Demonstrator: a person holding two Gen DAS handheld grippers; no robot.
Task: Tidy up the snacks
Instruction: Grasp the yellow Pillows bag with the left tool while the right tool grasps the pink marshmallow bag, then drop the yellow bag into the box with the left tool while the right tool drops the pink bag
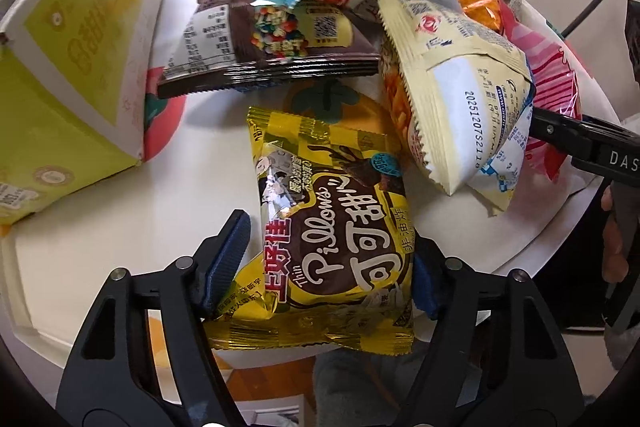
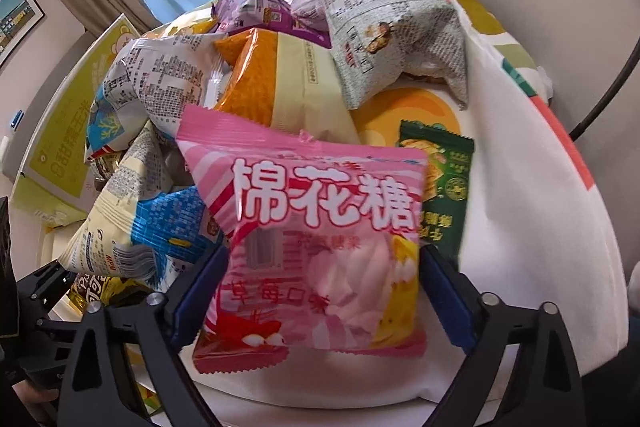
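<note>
Left tongs [image 1: 328, 259] clenched around yellow cocoa pillow packet [image 1: 332, 227]; right tongs [image 2: 322, 291] grasping pink marshmallow bag [image 2: 316, 247]. Light, soft, crinkly, likely slippery: best pinched mid-body, gently.

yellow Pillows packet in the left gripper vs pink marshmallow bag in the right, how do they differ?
Colour: the yellow Pillows packet is yellow with a dark brown panel; the pink marshmallow bag is pink with red-and-white stripes and white characters.
Finish: the yellow packet looks glossy and foil-like; the pink bag looks like plain film.
Neighbours: the yellow packet sits clear of the pile; the pink bag is up against a cream-and-blue packet.
Shared: each sits between its gripper's blue pads, left gripper, right gripper.
</note>
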